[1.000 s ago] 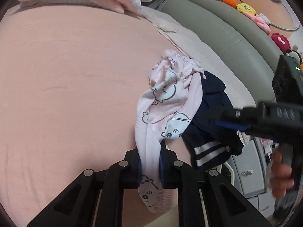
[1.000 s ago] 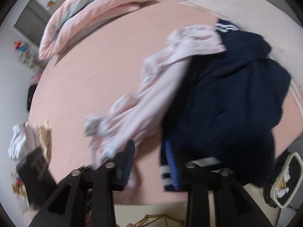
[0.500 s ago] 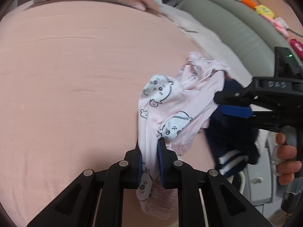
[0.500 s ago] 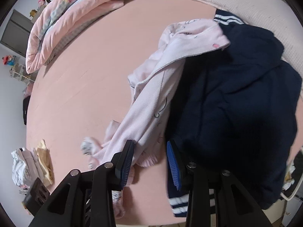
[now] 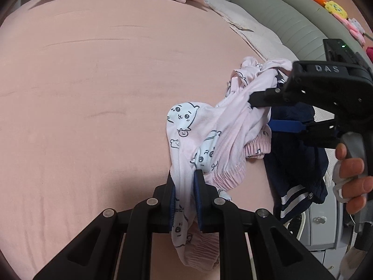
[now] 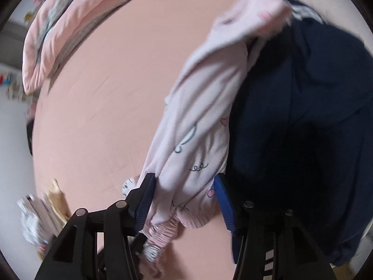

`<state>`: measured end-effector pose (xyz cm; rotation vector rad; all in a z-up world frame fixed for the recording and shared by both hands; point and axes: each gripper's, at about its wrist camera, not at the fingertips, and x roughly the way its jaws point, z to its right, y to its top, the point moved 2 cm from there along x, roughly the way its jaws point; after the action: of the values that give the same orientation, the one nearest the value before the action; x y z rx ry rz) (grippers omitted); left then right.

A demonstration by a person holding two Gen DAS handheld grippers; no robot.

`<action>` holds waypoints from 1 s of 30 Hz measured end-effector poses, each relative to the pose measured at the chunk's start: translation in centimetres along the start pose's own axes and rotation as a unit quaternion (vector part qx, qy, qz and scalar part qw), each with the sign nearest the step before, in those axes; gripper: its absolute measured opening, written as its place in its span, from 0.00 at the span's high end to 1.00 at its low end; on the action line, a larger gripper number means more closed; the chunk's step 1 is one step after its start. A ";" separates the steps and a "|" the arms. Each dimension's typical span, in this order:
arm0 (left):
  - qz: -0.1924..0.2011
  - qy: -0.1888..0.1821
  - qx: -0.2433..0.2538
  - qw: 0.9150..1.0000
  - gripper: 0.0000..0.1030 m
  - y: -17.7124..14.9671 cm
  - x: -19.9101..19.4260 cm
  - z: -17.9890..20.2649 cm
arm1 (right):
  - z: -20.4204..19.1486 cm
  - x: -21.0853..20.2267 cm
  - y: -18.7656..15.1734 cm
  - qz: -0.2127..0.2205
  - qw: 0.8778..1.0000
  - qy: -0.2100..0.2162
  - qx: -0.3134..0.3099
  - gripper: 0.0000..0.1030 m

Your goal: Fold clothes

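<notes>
Now the left hand-held gripper (image 5: 184, 184) is pinching a pale pink cotton pyjama garment printed with small cartoon animal faces (image 5: 209, 137), its two fingers closed tight on a fold of the cloth near an elasticated edge. The garment is hanging partly lifted above the salmon-pink bed sheet (image 5: 93, 93), bunched and not folded.

A second ago the right hand-held gripper (image 6: 184, 193) was hovering off to the side of the pink garment, clear of it; it is now reaching into the garment, with its blue-padded fingers standing wide apart on either side of a hanging length of the cloth. They are not yet closing on it. A person's hand (image 5: 349, 175) is holding that tool's grip. Judging from this, the person is setting up a second hold so the garment can be spread out flat for folding.

Just beyond the pink garment, on its far side from the sheet's open middle, a crumpled navy blue garment with white stripes at its hem (image 5: 296, 175) is lying touching it.

No basket or box is showing. Well away from the pink garment, at the bed's edge, a small blurred pile of light cloth (image 6: 39, 221) is visible; whether it is folded cannot be told.
</notes>
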<state>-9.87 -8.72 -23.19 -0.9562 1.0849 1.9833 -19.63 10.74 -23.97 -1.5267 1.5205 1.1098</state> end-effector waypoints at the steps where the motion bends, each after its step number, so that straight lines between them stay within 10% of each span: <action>1: -0.001 0.003 0.003 1.000 0.87 0.0 0.0 0.1 | 0.0 0.2 0.1 0.003 1.000 0.001 0.004 0.48; 14: 0.019 0.071 0.041 0.996 0.89 0.6 -1.0 1.0 | -0.5 1.9 1.0 0.032 0.999 0.007 0.015 0.41; 18: 0.032 0.152 0.063 0.986 0.89 1.0 -1.6 0.0 | -0.9 2.1 1.4 0.040 0.999 0.006 0.007 0.58; 25: 0.036 0.075 0.039 0.996 0.87 1.6 -3.2 -2.5 | -4.4 1.1 1.7 0.064 0.995 -0.011 -0.069 0.71; 29: 0.062 0.051 0.037 0.996 0.27 1.5 -4.8 -1.8 | -7.1 0.4 2.1 0.065 0.994 0.019 -0.090 0.72; 30: 0.063 0.038 0.031 0.997 0.26 1.8 -4.9 -1.6 | -7.8 0.4 2.2 0.061 0.993 0.024 -0.098 0.72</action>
<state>-8.41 -11.94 -19.05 -0.9578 1.2708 2.0150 -21.16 3.29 -21.14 -1.6173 1.5944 1.3359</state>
